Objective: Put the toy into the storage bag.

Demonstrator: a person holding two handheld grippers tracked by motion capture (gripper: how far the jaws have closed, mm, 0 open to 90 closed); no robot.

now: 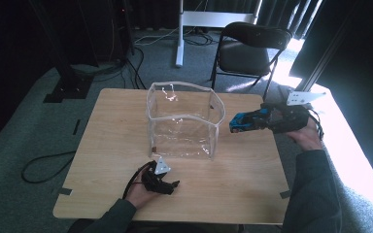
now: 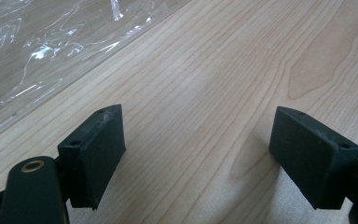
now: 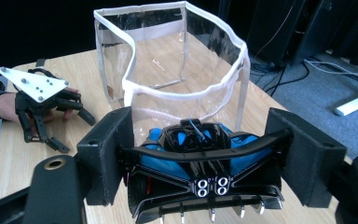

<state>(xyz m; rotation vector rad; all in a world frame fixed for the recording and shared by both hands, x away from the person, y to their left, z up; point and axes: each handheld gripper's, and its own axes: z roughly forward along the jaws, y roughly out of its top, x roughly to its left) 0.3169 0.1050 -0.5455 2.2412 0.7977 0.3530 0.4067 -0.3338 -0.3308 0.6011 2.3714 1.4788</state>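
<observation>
Carrying a blue toy race car (image 1: 245, 121) in the right tongs (image 1: 252, 120), clamped, beside the clear plastic bag (image 1: 184, 119). Left tongs (image 1: 167, 183) rest wide open, empty, on the bench (image 1: 233, 184). Next move's probably lifting it over the rim.

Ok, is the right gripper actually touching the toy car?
Touching. In the right gripper view, both jaws of the right gripper press against the sides of the blue and black toy car, held above the table.
</observation>
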